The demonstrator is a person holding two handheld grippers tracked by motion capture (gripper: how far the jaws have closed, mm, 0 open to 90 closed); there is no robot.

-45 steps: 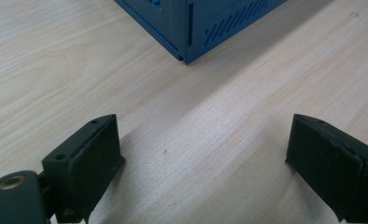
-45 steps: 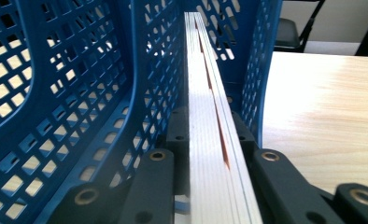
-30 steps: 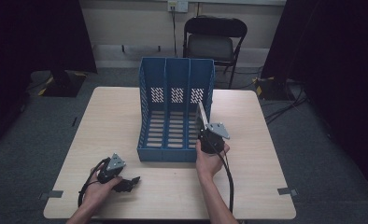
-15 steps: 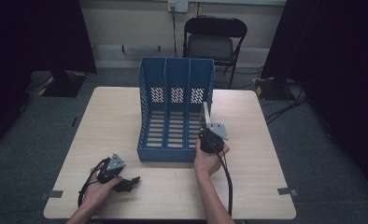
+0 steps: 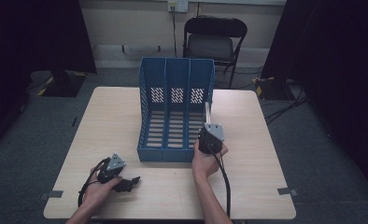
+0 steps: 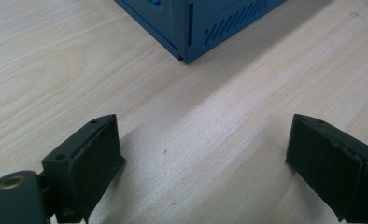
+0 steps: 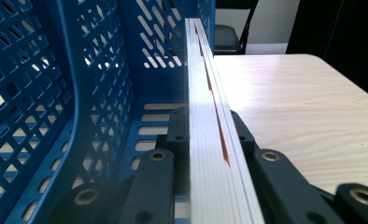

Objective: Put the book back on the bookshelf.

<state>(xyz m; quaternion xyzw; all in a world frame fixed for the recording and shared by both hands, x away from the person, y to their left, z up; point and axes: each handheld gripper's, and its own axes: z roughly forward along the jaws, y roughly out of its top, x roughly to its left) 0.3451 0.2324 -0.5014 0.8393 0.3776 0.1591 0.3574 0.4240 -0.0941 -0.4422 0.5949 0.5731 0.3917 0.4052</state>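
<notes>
Gripping a thin book [image 7: 205, 116] edge-on, right tongs [image 5: 209, 129] are clamped tight on its lower end, nosing it into rack's [image 5: 175, 109] right slot. Looks light, stiff-ish but prob. flexing w/ slick covers; pinching near spine seems best. Left tongs [image 6: 219, 163] are lying wide open, empty, on desk [image 5: 112, 116].

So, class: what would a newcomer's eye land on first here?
Probably the blue file rack standing mid-table, with three open slots. Next, the right gripper at its right side, shut on a thin book held edge-on by the rightmost slot. The left gripper lies open on the table near the front-left corner.
</notes>
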